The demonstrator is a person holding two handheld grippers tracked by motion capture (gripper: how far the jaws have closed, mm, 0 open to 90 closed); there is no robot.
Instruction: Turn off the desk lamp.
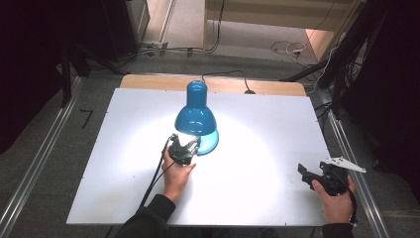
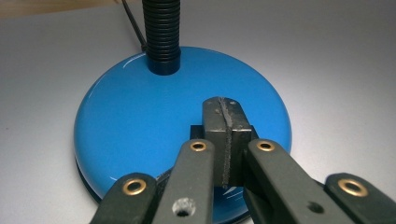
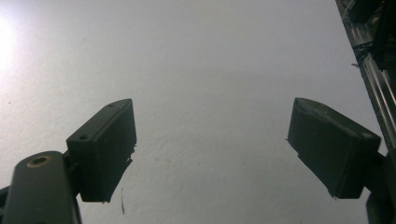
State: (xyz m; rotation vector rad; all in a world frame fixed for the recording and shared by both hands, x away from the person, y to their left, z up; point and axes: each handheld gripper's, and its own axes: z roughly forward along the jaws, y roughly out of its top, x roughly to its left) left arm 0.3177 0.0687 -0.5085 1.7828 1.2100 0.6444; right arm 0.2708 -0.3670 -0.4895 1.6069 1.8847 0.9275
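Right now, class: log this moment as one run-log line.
left gripper: shut, over lamp base | right gripper: open, above table | lamp: lit

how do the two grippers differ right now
The left gripper has its jaws pressed shut together; the right gripper has its jaws spread wide with nothing between. The left sits over the blue lamp base; the right hangs over bare white table, away from the lamp. Both have black jaws.

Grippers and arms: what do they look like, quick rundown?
Both are black two-jaw tools. Left tool: flat link arms with brass-ringed pivots, black cable trailing back. Right tool: blocky rectangular dark pads, grey three-cornered plate on top. Dark long sleeves.
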